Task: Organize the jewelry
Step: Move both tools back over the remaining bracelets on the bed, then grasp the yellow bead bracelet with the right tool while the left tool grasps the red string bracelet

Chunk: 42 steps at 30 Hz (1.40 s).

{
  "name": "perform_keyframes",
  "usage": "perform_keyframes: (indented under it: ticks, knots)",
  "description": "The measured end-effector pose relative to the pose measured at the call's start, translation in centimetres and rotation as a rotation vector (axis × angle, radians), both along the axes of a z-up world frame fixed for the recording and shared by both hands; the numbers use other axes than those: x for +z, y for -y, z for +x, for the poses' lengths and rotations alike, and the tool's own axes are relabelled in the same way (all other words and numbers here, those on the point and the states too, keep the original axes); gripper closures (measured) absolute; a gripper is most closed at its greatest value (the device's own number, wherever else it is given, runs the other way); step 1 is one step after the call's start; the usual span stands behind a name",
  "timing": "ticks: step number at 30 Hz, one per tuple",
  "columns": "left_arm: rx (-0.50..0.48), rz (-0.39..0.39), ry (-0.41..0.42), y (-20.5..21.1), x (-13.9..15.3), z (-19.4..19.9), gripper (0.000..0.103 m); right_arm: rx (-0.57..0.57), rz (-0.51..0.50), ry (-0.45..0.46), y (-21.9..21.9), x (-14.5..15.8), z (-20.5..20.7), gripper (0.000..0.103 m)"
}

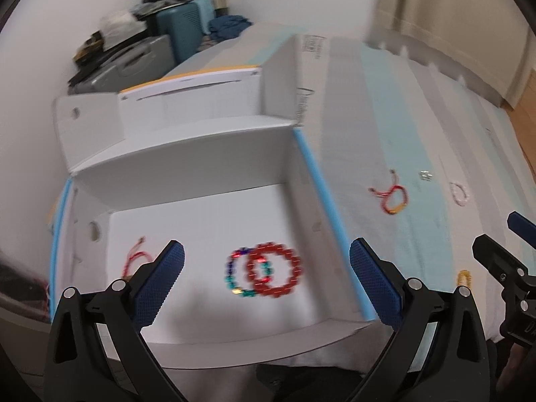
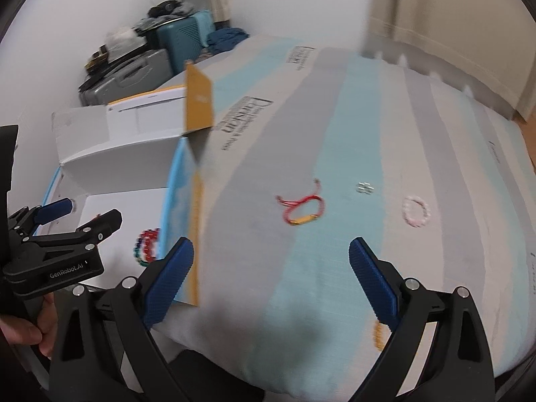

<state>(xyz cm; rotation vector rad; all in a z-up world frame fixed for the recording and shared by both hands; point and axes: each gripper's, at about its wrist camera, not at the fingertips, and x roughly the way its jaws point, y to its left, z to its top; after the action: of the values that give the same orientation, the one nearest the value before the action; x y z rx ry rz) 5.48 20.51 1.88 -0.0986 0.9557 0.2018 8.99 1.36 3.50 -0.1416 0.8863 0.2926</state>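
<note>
My left gripper (image 1: 267,248) hangs open over a white cardboard box (image 1: 201,174), nothing between its blue pads. On the box floor lie a red bead bracelet (image 1: 271,269) overlapping a multicoloured bead bracelet (image 1: 234,278), and a red cord bracelet (image 1: 135,261). My right gripper (image 2: 271,268) is open and empty above the striped bed cover (image 2: 335,117). Ahead of it lie a red cord bracelet with a gold bar (image 2: 303,209), small silver pieces (image 2: 364,188) and a pink bead bracelet (image 2: 416,216). A gold chain (image 2: 378,333) shows by its right finger.
The box's flaps (image 1: 294,77) stand up at its far and right sides. Suitcases and piled clothes (image 1: 134,50) fill the room's far corner. A curtain (image 2: 452,16) hangs behind the bed. A person's hand (image 2: 23,331) holds the left gripper's handle.
</note>
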Motion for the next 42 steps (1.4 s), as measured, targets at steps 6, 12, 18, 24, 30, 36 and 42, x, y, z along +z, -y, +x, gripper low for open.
perform_keyframes:
  ticks: [6, 12, 18, 24, 30, 36, 42]
  knots:
    - [-0.08, -0.005, 0.011, 5.1, 0.3, 2.0, 0.006, -0.07, 0.003, 0.001, 5.0, 0.1, 0.3, 0.013]
    - [-0.138, -0.016, 0.013, 8.7, -0.2, 3.7, 0.006, -0.133, 0.005, -0.009, 9.3, -0.5, 0.5, 0.013]
    - [-0.185, -0.025, 0.002, 11.7, -1.3, 5.6, 0.006, -0.18, 0.007, -0.031, 12.7, -1.9, 0.8, 0.013]
    - [-0.228, -0.026, -0.021, 14.2, -3.1, 7.6, 0.006, -0.218, 0.008, -0.065, 15.3, -3.9, 1.2, 0.013]
    - [-0.261, -0.04, -0.044, 15.6, -5.5, 9.2, 0.006, -0.241, 0.004, -0.113, 16.8, -6.7, 1.9, 0.013]
    - [-0.287, -0.048, -0.065, 16.5, -8.0, 11.4, 0.006, -0.255, 0.002, -0.159, 17.5, -9.6, 2.3, 0.013]
    - [-0.319, -0.018, -0.064, 17.3, -10.4, 13.8, 0.006, -0.258, -0.002, -0.222, 17.7, -13.0, 2.6, 0.013]
